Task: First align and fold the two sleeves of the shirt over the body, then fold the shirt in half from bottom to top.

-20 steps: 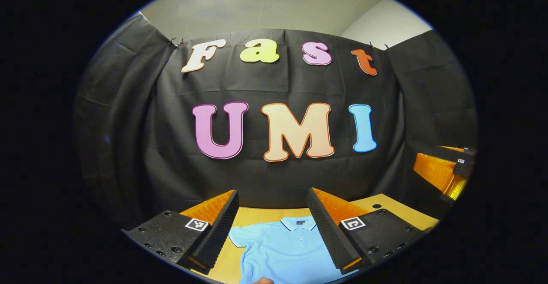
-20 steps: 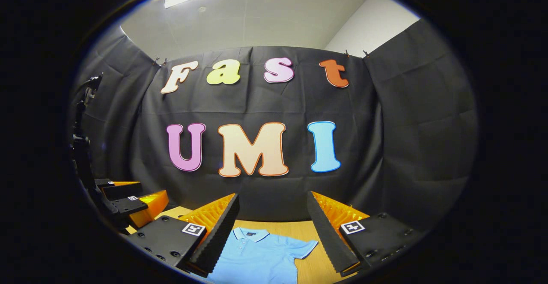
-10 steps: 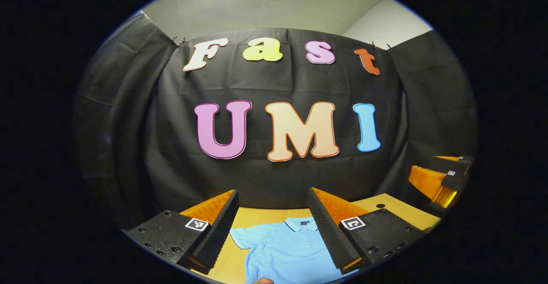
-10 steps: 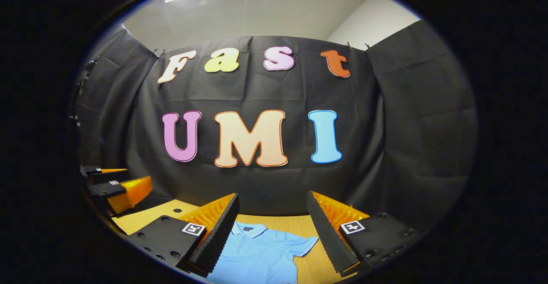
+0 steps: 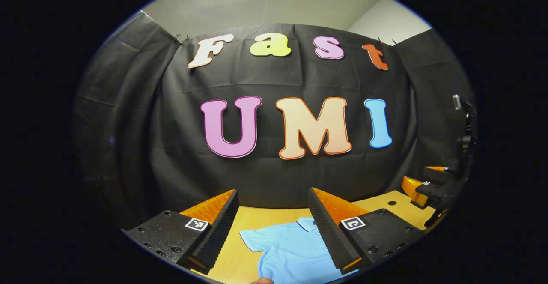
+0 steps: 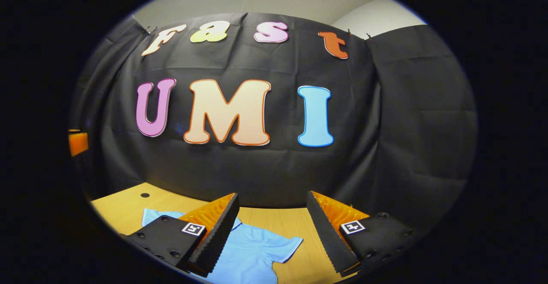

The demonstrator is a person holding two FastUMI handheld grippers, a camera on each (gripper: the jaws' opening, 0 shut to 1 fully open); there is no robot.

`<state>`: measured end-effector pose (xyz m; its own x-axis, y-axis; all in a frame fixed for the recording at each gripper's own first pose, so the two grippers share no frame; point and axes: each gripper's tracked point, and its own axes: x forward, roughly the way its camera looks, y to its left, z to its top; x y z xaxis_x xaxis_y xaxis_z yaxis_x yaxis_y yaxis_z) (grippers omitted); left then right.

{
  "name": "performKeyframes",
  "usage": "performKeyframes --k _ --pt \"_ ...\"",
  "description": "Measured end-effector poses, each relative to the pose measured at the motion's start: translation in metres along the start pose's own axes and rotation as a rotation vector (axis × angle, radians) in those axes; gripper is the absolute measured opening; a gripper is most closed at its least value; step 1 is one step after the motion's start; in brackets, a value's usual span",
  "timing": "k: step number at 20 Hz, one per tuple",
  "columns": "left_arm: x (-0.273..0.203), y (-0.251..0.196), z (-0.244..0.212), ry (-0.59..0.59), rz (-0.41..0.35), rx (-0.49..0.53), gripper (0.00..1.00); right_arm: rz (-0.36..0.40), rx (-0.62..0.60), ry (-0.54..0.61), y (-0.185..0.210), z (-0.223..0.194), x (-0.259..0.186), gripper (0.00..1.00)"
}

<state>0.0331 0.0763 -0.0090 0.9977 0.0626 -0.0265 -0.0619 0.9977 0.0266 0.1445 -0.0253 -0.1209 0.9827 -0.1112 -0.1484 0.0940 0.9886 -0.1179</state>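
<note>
Left gripper view gives us the light-blue polo shirt point(image 5: 295, 252) lying flat on the wooden table point(image 5: 246, 219), collar toward the black cloth wall point(image 5: 128, 125) at the table's far edge. We take the shirt as our landmark. The left gripper point(image 5: 272, 228) hangs above it with its two fingers spread wide apart and nothing between them — we see the shirt's chest and one short sleeve point(image 5: 252, 239) through the gap. That sleeve lies spread out flat on the wood, away from the body, not folded over it. The collar point(image 5: 307, 223) sits partly hidden behind one of this gripper's fingers. At the very bottom edge, just below the shirt, a small sliver of a hand point(image 5: 261, 280) shows. Well off to the side of the shirt, past the table's corner with its dark round hole point(image 5: 391, 203), we see the other gripper, too small and edge-on for us to judge from here.

From the right gripper view, the right gripper point(image 6: 272, 228) also hangs above the shirt point(image 6: 252, 254), its fingers likewise held wide apart and gripping nothing. Between them we see the other short sleeve point(image 6: 289, 246), laid out flat on the table point(image 6: 282, 222) and not folded. Part of the shirt shows beyond the near finger — toward a second dark hole point(image 6: 145, 195) in the tabletop.
</note>
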Motion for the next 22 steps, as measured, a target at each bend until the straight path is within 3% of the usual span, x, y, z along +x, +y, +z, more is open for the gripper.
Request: performKeyframes --k 12,17,22 --pt "0.025 0.028 -0.025 0.047 0.029 0.001 0.96 -0.096 -0.048 0.340 -0.030 -0.165 0.099 1.00" --pt "0.032 0.044 -0.036 0.079 0.061 0.017 0.96 -0.132 -0.092 0.494 -0.047 -0.236 0.111 0.99" --pt "0.039 0.045 -0.046 0.102 0.062 0.021 0.96 -0.148 -0.069 0.622 -0.055 -0.282 0.110 1.00"
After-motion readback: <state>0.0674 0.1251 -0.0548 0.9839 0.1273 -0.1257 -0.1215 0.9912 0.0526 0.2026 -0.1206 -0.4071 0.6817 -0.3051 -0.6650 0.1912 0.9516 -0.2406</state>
